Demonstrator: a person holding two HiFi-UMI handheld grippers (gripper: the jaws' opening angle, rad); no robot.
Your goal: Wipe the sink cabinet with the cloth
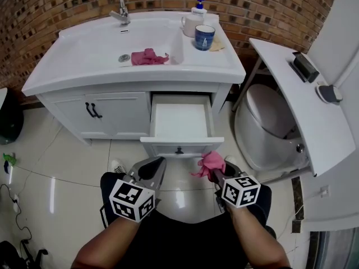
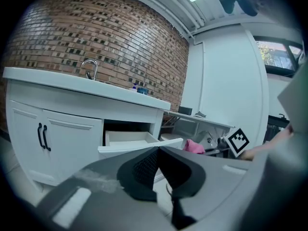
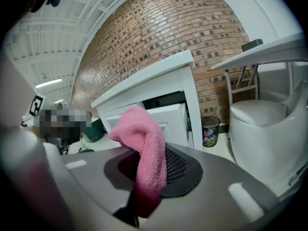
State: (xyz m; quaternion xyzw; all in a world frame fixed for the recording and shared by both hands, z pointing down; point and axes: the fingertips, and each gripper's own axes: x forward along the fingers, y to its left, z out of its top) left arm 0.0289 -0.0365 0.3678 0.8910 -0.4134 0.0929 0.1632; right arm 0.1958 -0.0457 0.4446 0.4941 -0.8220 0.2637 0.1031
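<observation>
A white sink cabinet (image 1: 118, 114) stands ahead, its right drawer (image 1: 179, 122) pulled out and bare inside. My right gripper (image 1: 215, 171) is shut on a pink cloth (image 1: 210, 163), held low just in front of the drawer's face; the cloth (image 3: 144, 153) bulges up from between the jaws. My left gripper (image 1: 155, 171) is shut with nothing in it, level with the right one, to the left of the drawer's handle. A second pink cloth (image 1: 148, 56) lies in the sink basin (image 1: 106, 49).
A blue mug (image 1: 205, 37), a white pot and a soap bottle (image 1: 198, 7) stand on the counter's right. A white toilet (image 1: 269, 125) and a tilted white shelf board (image 1: 297, 100) are at the right. A dark bin (image 1: 10, 116) stands at the left on the tiled floor.
</observation>
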